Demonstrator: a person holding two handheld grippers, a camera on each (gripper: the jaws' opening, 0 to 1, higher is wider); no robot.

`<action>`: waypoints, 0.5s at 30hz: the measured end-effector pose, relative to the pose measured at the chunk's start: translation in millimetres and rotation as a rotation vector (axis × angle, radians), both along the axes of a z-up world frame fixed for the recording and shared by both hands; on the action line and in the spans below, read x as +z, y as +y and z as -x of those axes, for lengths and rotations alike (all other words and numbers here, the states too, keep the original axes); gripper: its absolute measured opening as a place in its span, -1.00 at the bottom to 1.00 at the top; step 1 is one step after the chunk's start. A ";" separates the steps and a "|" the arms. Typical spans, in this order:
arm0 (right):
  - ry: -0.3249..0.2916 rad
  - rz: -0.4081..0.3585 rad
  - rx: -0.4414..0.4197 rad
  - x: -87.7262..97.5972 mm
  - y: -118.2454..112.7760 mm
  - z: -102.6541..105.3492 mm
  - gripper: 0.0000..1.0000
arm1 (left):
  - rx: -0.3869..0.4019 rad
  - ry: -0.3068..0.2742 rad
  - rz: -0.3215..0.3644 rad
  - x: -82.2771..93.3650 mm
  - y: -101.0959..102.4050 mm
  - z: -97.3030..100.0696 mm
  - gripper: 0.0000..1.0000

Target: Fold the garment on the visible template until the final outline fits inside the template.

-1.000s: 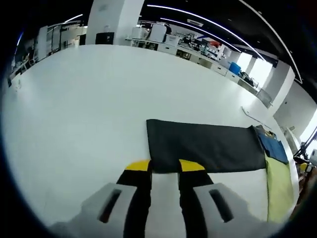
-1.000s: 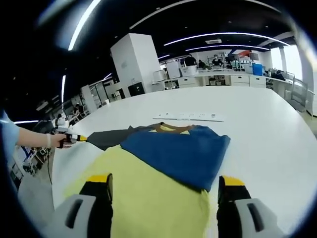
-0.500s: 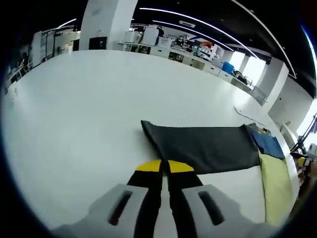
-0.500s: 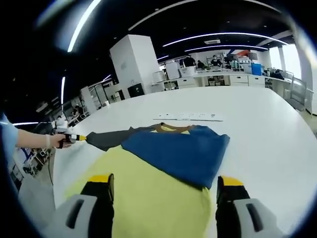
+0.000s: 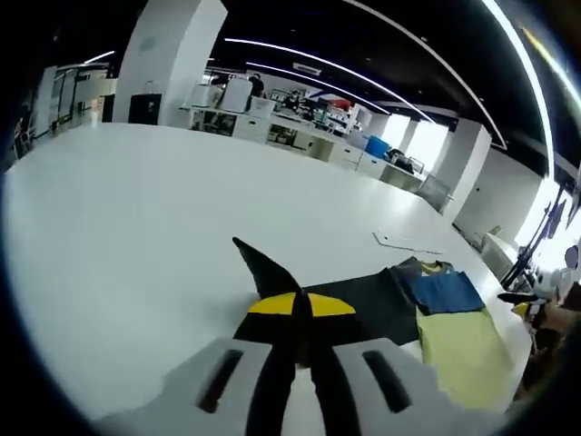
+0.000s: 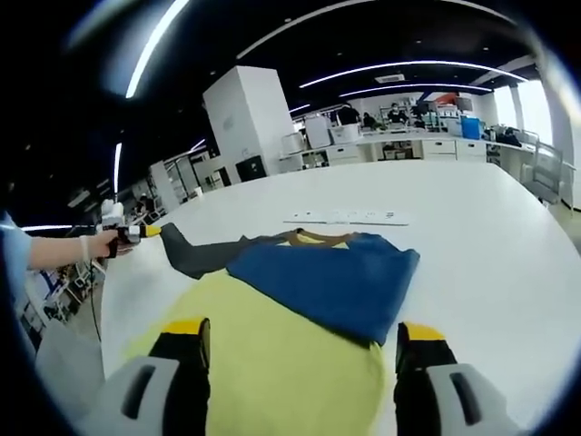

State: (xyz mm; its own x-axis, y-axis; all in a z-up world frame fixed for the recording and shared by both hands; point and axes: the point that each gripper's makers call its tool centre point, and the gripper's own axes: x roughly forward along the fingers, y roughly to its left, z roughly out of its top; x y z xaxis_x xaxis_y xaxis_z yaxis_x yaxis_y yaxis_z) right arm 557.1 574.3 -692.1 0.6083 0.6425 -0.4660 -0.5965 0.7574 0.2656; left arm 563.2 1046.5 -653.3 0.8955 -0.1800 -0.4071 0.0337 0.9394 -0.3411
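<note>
The left tongs (image 5: 301, 307) have pinched the garment's dark sleeve (image 5: 263, 265) and lifted it off the worktop (image 5: 118, 218), where it lay flat a second ago. The fold is starting. The right tongs (image 6: 295, 341) hang spread over the yellow body (image 6: 272, 354).

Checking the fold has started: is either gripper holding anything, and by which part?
The left gripper is shut on the dark sleeve at its end, lifting it. The right gripper is open, holding nothing.

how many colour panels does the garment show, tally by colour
dark grey panel: 1
blue panel: 1
yellow panel: 1
total: 3
</note>
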 end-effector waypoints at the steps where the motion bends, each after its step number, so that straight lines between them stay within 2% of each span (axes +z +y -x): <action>1: 0.001 -0.001 -0.001 0.1 -0.4 0.5 0.68 | -0.009 -0.005 0.005 3.5 -5.5 -1.6 -1.00; 4: 0.000 -0.012 -0.004 0.3 -1.4 2.3 0.68 | -0.079 -0.017 -0.028 15.6 -30.1 -9.9 -1.00; 11: 0.001 -0.025 -0.010 -1.4 -6.5 1.7 0.68 | -0.164 -0.046 0.004 38.0 -79.0 -28.0 -1.00; 15: 0.003 -0.033 -0.019 -2.0 -12.4 0.4 0.66 | -0.198 -0.054 0.039 42.2 -106.0 -33.9 -1.00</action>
